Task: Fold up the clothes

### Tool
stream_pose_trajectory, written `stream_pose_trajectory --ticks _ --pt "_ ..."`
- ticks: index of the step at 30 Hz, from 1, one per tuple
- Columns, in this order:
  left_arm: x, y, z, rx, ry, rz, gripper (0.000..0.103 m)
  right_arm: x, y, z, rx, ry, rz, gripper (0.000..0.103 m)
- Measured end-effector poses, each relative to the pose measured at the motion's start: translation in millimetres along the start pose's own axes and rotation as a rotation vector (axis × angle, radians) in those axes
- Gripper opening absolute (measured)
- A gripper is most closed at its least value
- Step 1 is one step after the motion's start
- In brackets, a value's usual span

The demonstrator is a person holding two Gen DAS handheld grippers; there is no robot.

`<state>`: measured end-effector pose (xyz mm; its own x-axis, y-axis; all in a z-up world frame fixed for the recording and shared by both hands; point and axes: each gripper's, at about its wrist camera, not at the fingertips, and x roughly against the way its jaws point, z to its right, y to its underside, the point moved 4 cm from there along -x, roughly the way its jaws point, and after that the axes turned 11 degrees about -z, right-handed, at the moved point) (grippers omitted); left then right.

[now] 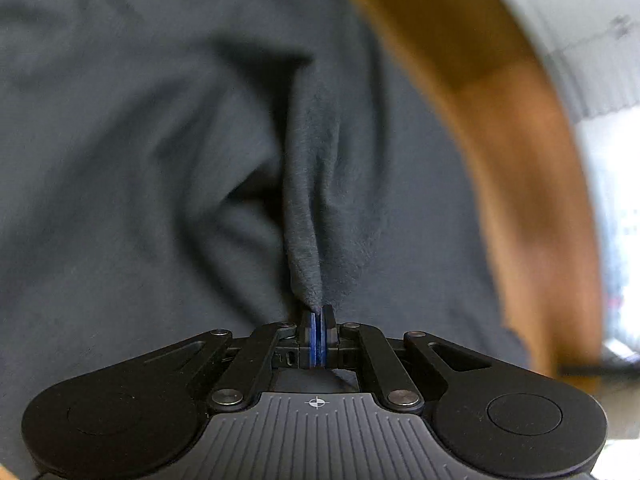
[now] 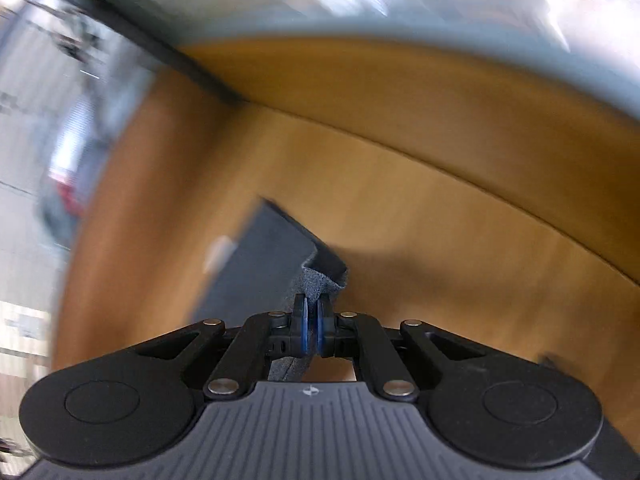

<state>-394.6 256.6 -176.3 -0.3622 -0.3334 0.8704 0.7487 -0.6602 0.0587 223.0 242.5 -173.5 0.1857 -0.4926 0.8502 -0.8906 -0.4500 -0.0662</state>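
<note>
A dark grey garment point(image 1: 160, 140) fills most of the left wrist view, bunched into folds. My left gripper point(image 1: 319, 312) is shut on a pinched ridge of this cloth. In the right wrist view a corner of the same grey garment point(image 2: 264, 256) hangs over the wooden table point(image 2: 440, 220). My right gripper point(image 2: 312, 304) is shut on its edge, with the blue pads nearly together and cloth between them. Both views are motion blurred.
The wooden table point(image 1: 500, 140) shows as a brown band at the right of the left wrist view. Beyond its edges lies a blurred pale floor point(image 2: 24, 128). A dark strip point(image 2: 132, 40) runs along the table's far left edge.
</note>
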Motion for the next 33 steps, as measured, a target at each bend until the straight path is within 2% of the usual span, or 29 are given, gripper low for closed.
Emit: stream_pose_trajectory --ticks 5,10,12,13,14,17,20,23,26,29,33 --pt "2 2 14 -0.061 -0.030 0.024 0.004 -3 10 22 -0.003 0.045 -0.010 0.004" --pt "3 -5 3 -0.102 -0.044 0.034 0.006 7 23 25 0.038 0.077 0.007 0.005" --pt "6 -3 4 -0.119 -0.048 0.041 0.013 5 29 25 0.058 0.108 0.005 0.006" --pt "8 -3 6 -0.128 -0.056 0.042 0.016 4 32 26 0.073 0.128 0.004 0.011" --pt "11 -1 7 -0.140 -0.060 0.041 0.022 5 35 26 0.097 0.153 0.006 0.014" --pt "18 10 9 -0.194 -0.067 0.035 0.023 11 41 19 0.204 0.240 0.033 0.023" --pt "40 12 12 -0.276 -0.079 0.037 0.023 20 43 14 0.332 0.306 0.087 0.024" --pt "57 14 24 -0.353 -0.089 0.060 0.023 36 43 5 0.447 0.297 0.141 0.024" --pt "53 12 58 -0.457 -0.114 0.119 0.024 37 41 -7 0.520 0.237 0.153 0.027" --pt "52 12 80 -0.552 -0.135 0.164 0.025 28 39 -18 0.574 0.195 0.142 0.027" --pt "31 6 94 -0.592 -0.164 0.153 0.025 3 43 -33 0.669 0.172 0.075 0.028"
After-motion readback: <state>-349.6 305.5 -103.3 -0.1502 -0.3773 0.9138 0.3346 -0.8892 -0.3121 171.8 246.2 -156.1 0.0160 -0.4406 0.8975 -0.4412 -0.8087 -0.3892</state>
